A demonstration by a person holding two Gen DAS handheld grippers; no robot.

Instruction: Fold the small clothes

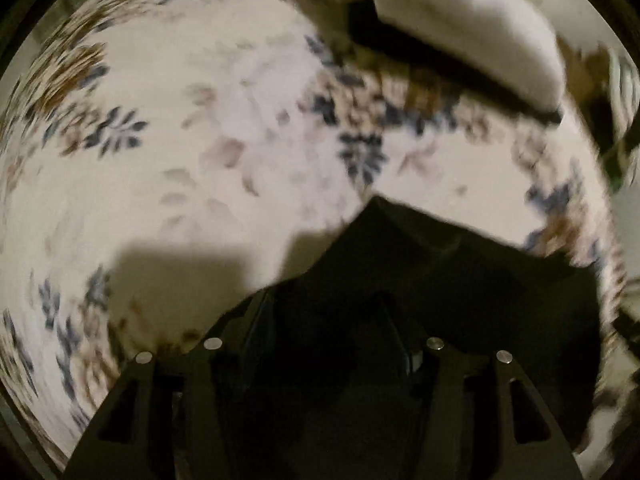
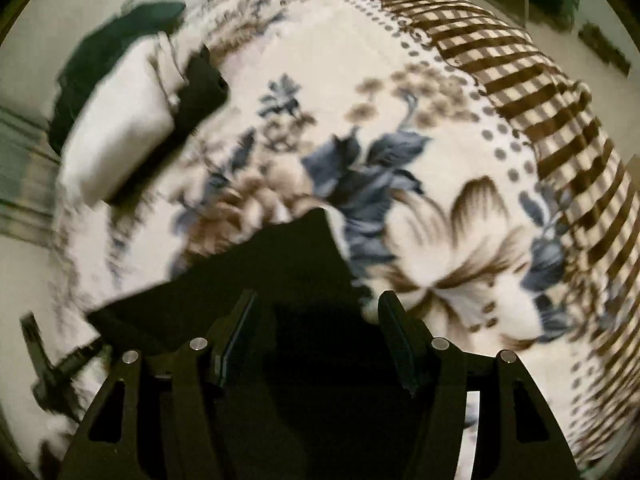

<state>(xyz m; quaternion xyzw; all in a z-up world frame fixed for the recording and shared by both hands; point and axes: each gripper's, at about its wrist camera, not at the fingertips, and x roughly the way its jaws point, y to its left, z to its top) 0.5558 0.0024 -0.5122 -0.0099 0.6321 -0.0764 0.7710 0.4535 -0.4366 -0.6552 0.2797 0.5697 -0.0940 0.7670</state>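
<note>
- Black fabric, a small dark garment (image 1: 440, 280), fills the lower middle of the left wrist view and reaches in between the fingers of the left gripper (image 1: 324, 312); the same garment (image 2: 272, 272) shows in the lower middle of the right wrist view, running into the right gripper (image 2: 316, 312).
- Both views are blurred and the cloth is as dark as the fingers, so I cannot tell for sure whether either gripper pinches it. The right fingers stand moderately apart with cloth lying between them; the left fingers are half lost against the black.
- Beneath lies a floral blanket (image 2: 440, 208), cream with blue and brown flowers and a brown checked border, on what seems to be a bed.
- At the upper left of the right view sits a stack of folded clothes (image 2: 120, 120), white on black; the same stack (image 1: 460, 28) appears at the upper right of the left view.
- Handling, as I judge it: the garment looks light, limp and thin, with one pointed corner standing up, so it will sag and crease wherever it is not supported.
- Hold is best taken at an edge or corner, one gripper at each end of the same hem, pinching through both layers so it hangs flat.
- A plush blanket may drag on the cloth, so lifting clear suits it better than sliding.
</note>
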